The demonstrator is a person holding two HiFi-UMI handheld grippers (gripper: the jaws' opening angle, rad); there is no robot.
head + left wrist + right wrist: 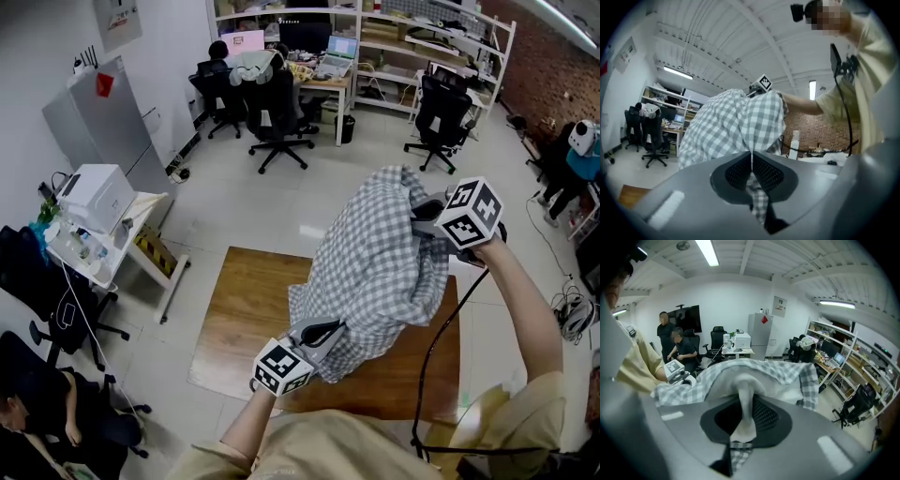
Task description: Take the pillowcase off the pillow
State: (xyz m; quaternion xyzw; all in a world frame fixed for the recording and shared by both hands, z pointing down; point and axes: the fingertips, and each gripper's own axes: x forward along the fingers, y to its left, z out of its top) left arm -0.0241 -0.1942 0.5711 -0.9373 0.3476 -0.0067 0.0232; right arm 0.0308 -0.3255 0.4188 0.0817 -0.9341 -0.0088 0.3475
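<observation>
A grey-and-white checked pillowcase (375, 262) with the pillow inside hangs in the air over a wooden board (239, 319), held between both grippers. At its lower edge my left gripper (317, 335) is shut on a fold of the checked cloth; the left gripper view shows that fold (757, 197) pinched between the dark pads (736, 171). At the upper right my right gripper (424, 217) is shut. In the right gripper view its jaws (743, 416) pinch a tuft of the white pillow (744, 394), with the checked pillowcase (806, 380) bunched back around it.
Office chairs (277, 117) and desks stand at the back. A white cart with a printer (94, 197) is at the left, with a seated person (37, 412) below it. A black cable (441, 347) hangs from my right gripper. Two people (677, 345) are in the right gripper view.
</observation>
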